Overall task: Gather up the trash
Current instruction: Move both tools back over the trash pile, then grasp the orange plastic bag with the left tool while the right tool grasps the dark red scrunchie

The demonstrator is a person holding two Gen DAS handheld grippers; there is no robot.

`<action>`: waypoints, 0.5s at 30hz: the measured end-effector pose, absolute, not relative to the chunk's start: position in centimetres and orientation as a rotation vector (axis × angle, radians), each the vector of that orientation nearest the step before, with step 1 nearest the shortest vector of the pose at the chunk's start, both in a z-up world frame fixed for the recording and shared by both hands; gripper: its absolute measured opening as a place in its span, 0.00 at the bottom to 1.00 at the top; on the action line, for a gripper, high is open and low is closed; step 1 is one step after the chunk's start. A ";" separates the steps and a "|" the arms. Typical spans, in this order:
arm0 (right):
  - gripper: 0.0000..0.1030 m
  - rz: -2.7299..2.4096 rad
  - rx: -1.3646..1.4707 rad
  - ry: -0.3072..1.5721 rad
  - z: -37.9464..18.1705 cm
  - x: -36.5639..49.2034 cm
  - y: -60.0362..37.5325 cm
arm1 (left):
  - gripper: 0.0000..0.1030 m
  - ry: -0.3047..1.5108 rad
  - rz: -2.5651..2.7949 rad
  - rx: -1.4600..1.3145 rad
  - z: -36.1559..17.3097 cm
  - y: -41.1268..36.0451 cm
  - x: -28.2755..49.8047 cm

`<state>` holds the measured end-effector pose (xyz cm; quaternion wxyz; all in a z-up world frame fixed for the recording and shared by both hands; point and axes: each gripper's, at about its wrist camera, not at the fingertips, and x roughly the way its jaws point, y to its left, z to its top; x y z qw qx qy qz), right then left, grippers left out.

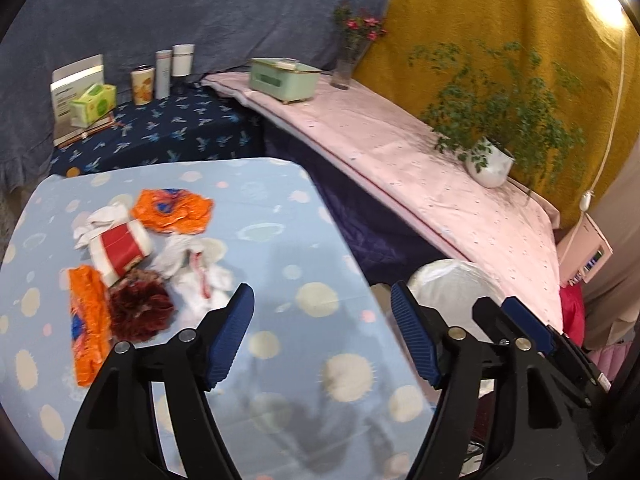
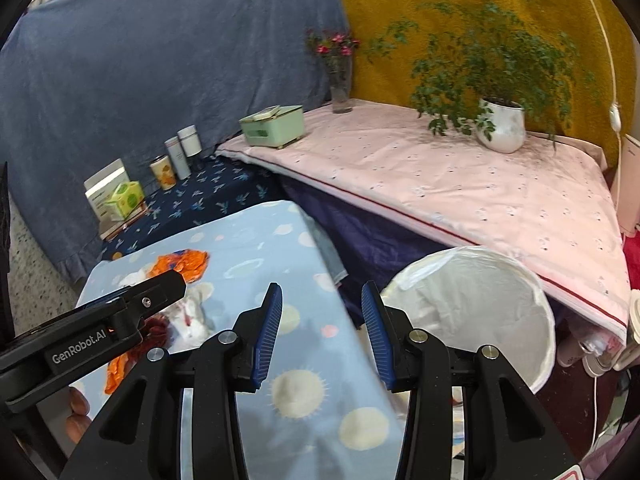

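Observation:
A pile of trash lies on the blue dotted tablecloth [image 1: 304, 240]: an orange wrapper [image 1: 172, 210], a red and white paper cup [image 1: 120, 250], crumpled white tissue [image 1: 196, 268], a dark red wad [image 1: 140, 314] and a second orange wrapper [image 1: 88, 320]. My left gripper [image 1: 324, 336] hovers open to the right of the pile, nothing between its pads. My right gripper [image 2: 323, 332] is open and empty over the table's right edge, beside a bin with a white liner [image 2: 472, 312]. The far orange wrapper [image 2: 184, 264] and the tissue [image 2: 192, 316] show behind the left gripper's black housing [image 2: 100, 328].
A pink-covered ledge [image 1: 420, 168] runs behind the bin [image 1: 452, 292], carrying a potted plant [image 1: 490, 162], a green box [image 1: 284, 76] and a flower vase [image 1: 344, 68]. A dark blue patterned table [image 1: 168, 132] holds cans, a tissue pack and a box.

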<state>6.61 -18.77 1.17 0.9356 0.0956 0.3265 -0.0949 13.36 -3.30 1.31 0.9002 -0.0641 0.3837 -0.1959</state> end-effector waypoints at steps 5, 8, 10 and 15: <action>0.44 -0.141 0.182 0.693 0.2 7.6 -15.7 | 0.68 0.818 -0.313 -0.153 -0.5 1.3 14.0; 0.45 -0.109 0.164 0.709 -0.3 8.2 -13.6 | 0.68 0.836 -0.265 -0.166 -1.7 3.9 14.3; 0.45 -0.091 0.151 0.719 -0.7 8.6 -12.5 | 0.68 0.851 -0.230 -0.177 -2.6 5.8 14.5; 0.45 -0.043 0.132 0.748 -1.8 9.7 -9.5 | 0.68 0.887 -0.169 -0.200 -4.8 9.7 14.6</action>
